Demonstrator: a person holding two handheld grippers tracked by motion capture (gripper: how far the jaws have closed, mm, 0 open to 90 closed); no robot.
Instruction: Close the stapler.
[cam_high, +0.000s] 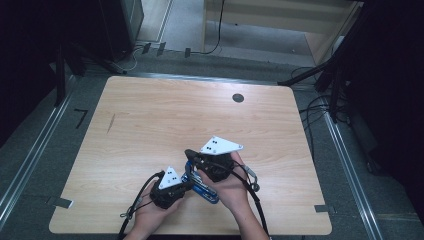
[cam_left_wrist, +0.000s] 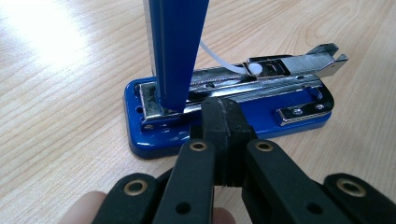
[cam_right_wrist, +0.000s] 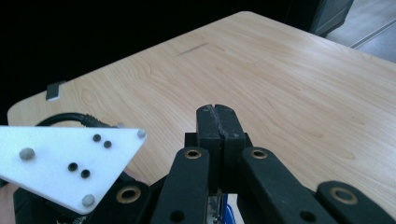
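On the light wooden table (cam_high: 150, 125), near the front edge and between the two hands: a blue metal stapler (cam_high: 205, 190). Lies flat on its blue base and stands wide open, with the blue top arm (cam_left_wrist: 175, 46) pointing straight up and the shiny silver rail (cam_left_wrist: 261, 86) lying bare along the base. Behind the top arm, a thin white strip (cam_left_wrist: 219, 58) curving down to the rail. In the left hand (cam_high: 150, 212), the left gripper (cam_high: 186, 186), just beside the near end of the stapler. Jaws pressed tight together, with nothing between them. In the left gripper view, black tip (cam_left_wrist: 224, 114) right up against the rail, close to the foot of the top arm; cannot tell if touching. In the right hand (cam_high: 232, 192), the right gripper (cam_high: 191, 154), up over the far side of the stapler. Jaws together too, tip (cam_right_wrist: 217, 119) out over bare table. Low down between its black arms, a little bit of silver and blue; cannot tell if held there. Far back on the table, a small dark round hole (cam_high: 238, 98).
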